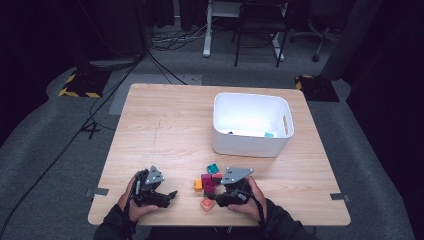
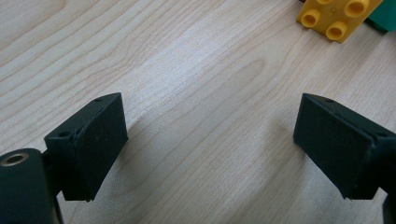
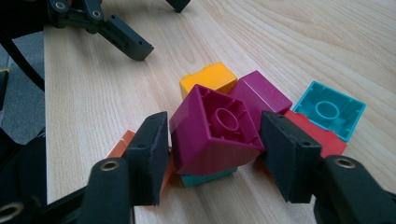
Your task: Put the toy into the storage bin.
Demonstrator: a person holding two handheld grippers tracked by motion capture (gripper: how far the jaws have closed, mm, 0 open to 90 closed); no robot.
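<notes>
Right gripper view: magenta block [image 3: 212, 133] sits between the jaws of the right tool [image 3: 215, 154], tipped up on one corner, hollow underside facing the camera
Grip: jaws stand part open; left pad touches or nearly touches the block's lower corner, right pad sits just beside its far corner; cannot tell if they press on it
Block look: magenta, square, open underside with a round tube in the middle and thin ribs
Under it: teal block [image 3: 208, 178] peeks out below the magenta one
Neighbours: second magenta block [image 3: 266, 95] and yellow block [image 3: 210, 77] just behind, touching; red block [image 3: 322, 137] behind the right jaw; turquoise block [image 3: 331, 109] hollow side up at far right; orange block [image 3: 121, 142] behind the left jaw
High view: block cluster lies on the desk [image 1: 165, 130] near its front edge, in front of the white bin [image 1: 252, 125]
Left tool [image 2: 210, 140]: jaws wide apart, nothing between them, bare desk below; yellow studded block [image 2: 338, 16] well ahead of it
</notes>
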